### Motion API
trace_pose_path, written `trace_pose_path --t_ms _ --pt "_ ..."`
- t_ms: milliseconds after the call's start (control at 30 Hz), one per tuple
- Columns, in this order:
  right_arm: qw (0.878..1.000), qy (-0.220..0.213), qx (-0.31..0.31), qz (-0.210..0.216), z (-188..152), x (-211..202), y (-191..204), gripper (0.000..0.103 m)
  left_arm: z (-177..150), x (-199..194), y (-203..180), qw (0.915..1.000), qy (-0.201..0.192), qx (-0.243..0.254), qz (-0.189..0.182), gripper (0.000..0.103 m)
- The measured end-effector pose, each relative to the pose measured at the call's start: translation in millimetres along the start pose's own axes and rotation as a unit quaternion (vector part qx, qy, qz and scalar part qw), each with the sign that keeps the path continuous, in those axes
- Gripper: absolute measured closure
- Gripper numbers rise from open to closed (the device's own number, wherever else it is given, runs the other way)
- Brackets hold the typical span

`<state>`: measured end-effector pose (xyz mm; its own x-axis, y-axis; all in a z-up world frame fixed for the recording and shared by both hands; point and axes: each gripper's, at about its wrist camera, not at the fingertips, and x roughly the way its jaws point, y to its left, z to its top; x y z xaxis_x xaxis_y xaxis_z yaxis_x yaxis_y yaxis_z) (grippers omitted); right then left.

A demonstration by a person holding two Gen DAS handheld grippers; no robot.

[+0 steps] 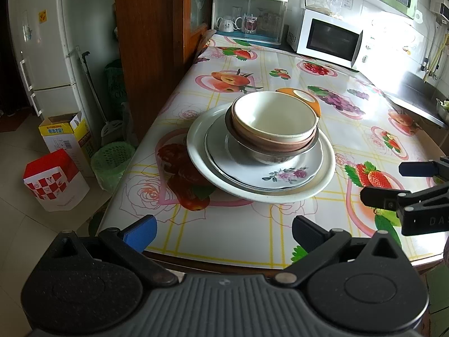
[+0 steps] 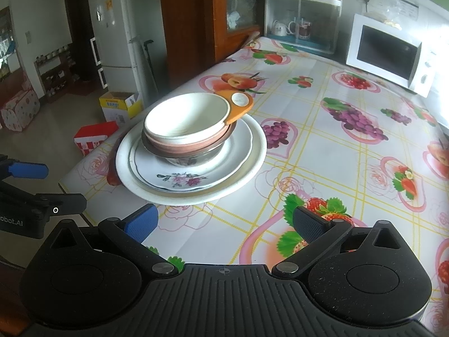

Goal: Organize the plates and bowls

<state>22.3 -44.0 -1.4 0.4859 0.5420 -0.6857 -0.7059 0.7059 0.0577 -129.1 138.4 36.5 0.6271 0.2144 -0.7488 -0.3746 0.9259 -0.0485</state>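
**Left wrist view: stacked dishes wait near the desk's corner, both grippers empty**

Left wrist and right wrist cameras show one pile at the near left part of the desk (image 1: pixel 252 233), close to its edge: a cream bowl (image 1: pixel 275 116) nested in a pink bowl (image 1: pixel 269 140), both inside a metal bowl (image 1: pixel 269 154), which stands on a flowered plate (image 1: pixel 280 172) resting on a larger white plate (image 1: pixel 314 188). All the bowls look empty. An orange dish (image 2: pixel 238 105) with a white centre leans against the far side of the stack. The left gripper (image 1: pixel 224 231) and the right gripper (image 2: pixel 224 221) hang short of the pile, each spread wide and holding nothing. Judged from this, the pile appears already sorted by size, so any further move should be gentle: approach a rim squarely, lift straight up, and steady the plates below, since the bowls sit slightly off-centre and the desk's edge is near. A microwave (image 1: pixel 331 39) and a cup rack (image 1: pixel 249 16) stand well apart at the far end.
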Motion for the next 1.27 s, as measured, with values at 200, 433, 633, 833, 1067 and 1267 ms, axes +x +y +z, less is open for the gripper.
trace_pose_path --t_ms 200,433,633,833,1067,1267 --pt "1.0 0.001 -0.002 0.001 -0.1 -0.2 1.5 0.0 -0.4 -0.3 -0.2 1.0 0.0 0.0 0.001 0.0" --pt "1.0 0.001 -0.004 0.003 0.0 -1.6 4.0 0.0 -0.7 -0.1 0.0 1.0 0.0 0.001 0.001 0.0" --pt "1.0 0.002 -0.005 0.002 -0.1 -1.5 4.3 0.0 -0.9 -0.2 0.0 1.0 0.0 0.001 0.001 0.0" --pt "1.0 0.002 -0.004 0.003 -0.3 -1.3 4.3 0.0 -3.1 0.0 0.3 1.0 0.001 -0.001 0.002 0.0" --pt "1.0 0.002 -0.006 0.003 -0.7 -1.5 4.8 0.0 -4.7 0.2 0.9 1.0 0.0 -0.001 0.003 0.0" --pt "1.0 0.004 -0.004 0.004 -1.3 -1.4 4.4 0.0 -5.1 0.4 1.0 1.0 -0.001 0.001 0.006 0.0"
